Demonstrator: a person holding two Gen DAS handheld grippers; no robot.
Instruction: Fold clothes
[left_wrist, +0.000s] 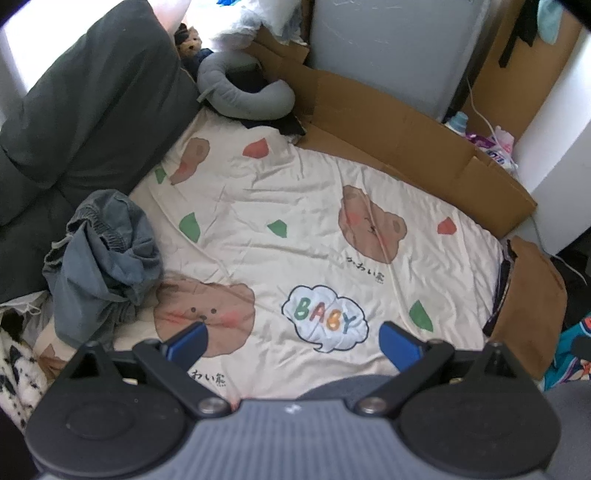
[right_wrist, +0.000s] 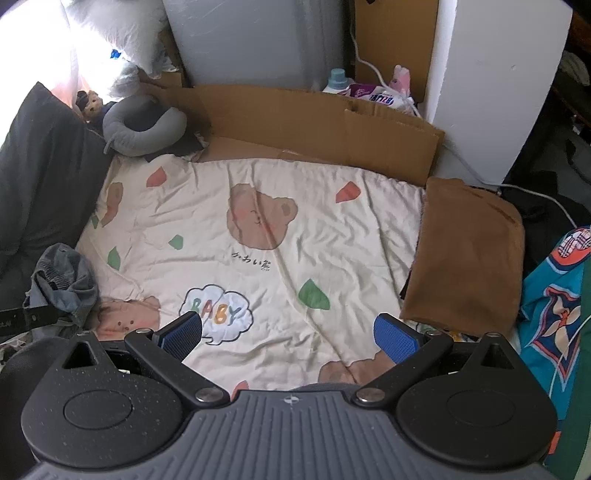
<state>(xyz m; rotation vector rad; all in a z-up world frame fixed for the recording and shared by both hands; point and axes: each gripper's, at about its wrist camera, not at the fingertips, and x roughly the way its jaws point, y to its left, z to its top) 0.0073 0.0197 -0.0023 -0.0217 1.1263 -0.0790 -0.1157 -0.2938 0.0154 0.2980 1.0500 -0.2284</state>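
Crumpled grey-blue garment (left_wrist: 103, 266) waits at the bed's (left_wrist: 295, 206) left edge.
It lies nearer the left hand-held gripper (left_wrist: 293, 341); the right hand-held gripper (right_wrist: 288, 338) is farther, and both gape wide, empty.

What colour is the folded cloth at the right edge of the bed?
Plain brown. The folded cloth shows best in the right wrist view, lying flat on the sheet's right edge.

Cream bedsheet printed with brown bears and a "BABY" cloud (right_wrist: 258, 258), bordered at the far edge by flattened brown cardboard (right_wrist: 314, 122), with curved grey neck pillow (right_wrist: 144, 127) beside small plush bear (right_wrist: 88, 101), dark grey cushion (left_wrist: 92, 110) at left, blue-capped detergent bottle (right_wrist: 337, 79) behind.
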